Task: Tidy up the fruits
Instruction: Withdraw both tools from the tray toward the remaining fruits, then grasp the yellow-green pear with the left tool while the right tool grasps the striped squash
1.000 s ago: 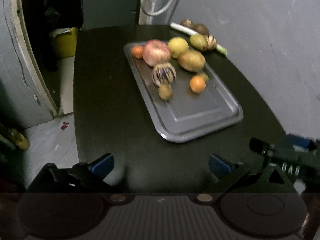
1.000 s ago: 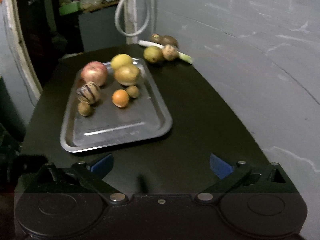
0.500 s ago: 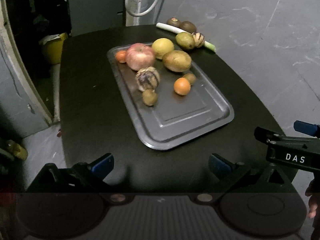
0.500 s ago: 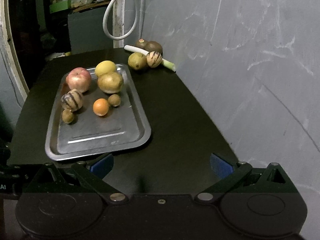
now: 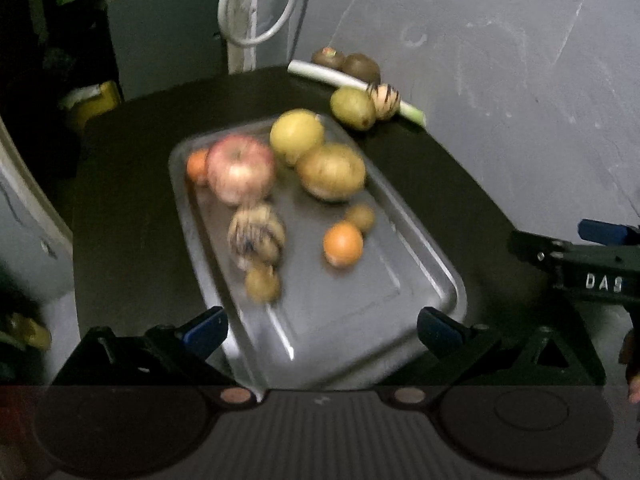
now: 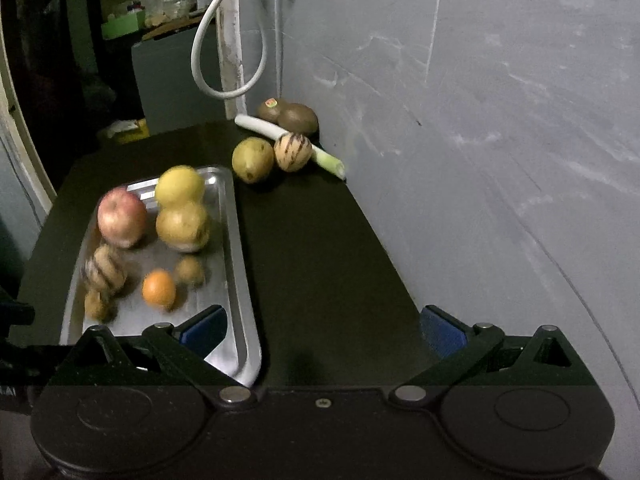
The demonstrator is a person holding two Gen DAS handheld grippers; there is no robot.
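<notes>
My left gripper (image 5: 322, 330) and right gripper (image 6: 322, 330) hover over the dark surface (image 6: 320, 248), fingers spread wide and empty. Most fruit (an apple (image 5: 241, 169), an orange (image 5: 343, 243)) sits on the metal tray (image 5: 424, 264); a pear (image 6: 253, 159) and striped fruit (image 6: 293, 151) lie beyond it, against a leek (image 6: 260, 125).
</notes>
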